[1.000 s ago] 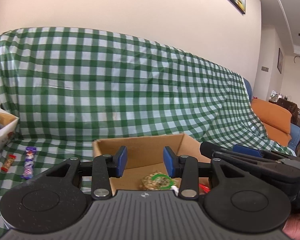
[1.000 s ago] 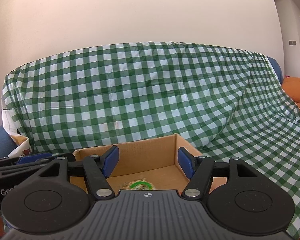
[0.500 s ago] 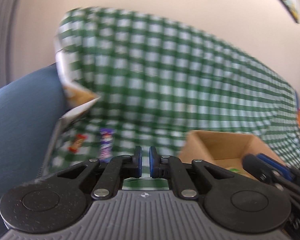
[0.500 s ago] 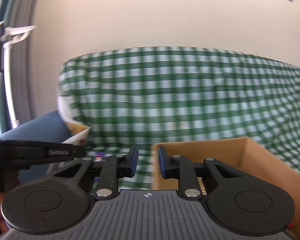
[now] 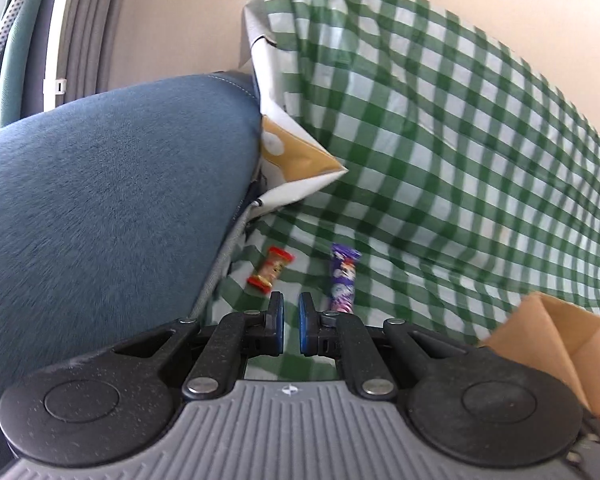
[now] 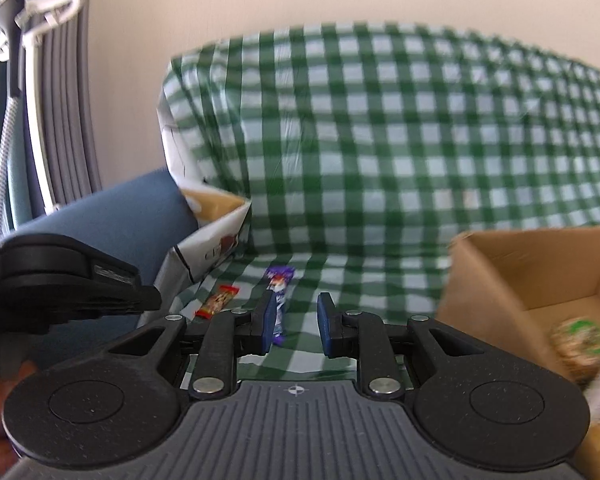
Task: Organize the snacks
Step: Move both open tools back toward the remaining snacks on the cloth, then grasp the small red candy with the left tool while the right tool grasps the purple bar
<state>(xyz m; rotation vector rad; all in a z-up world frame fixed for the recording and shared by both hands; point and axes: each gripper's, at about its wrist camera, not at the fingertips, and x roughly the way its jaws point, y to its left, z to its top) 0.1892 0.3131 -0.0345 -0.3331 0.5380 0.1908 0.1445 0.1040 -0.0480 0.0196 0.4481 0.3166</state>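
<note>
Two wrapped snacks lie on the green checked cloth (image 5: 460, 160): a small red one (image 5: 270, 270) and a purple one (image 5: 343, 276). My left gripper (image 5: 291, 322) hovers just short of them, pointing between the two, shut with nothing in it. In the right wrist view the red snack (image 6: 217, 301) and purple snack (image 6: 279, 280) lie ahead, the purple one partly behind the left finger. My right gripper (image 6: 295, 326) stands narrowly open, with nothing between its pads. The brown cardboard box (image 6: 540, 264) at the right holds a round snack with a green ring (image 6: 580, 340).
A blue sofa arm (image 5: 100, 200) rises at the left. An open white and yellow carton (image 5: 296, 152) leans between it and the cloth. The cardboard box corner (image 5: 548, 336) is at the lower right. The left tool's black body (image 6: 72, 280) crosses the right wrist view's left side.
Both grippers swung left, away from the cardboard box, and dipped toward the two loose snacks. The left jaws went from open to shut, and the right jaws narrowed from wide.
</note>
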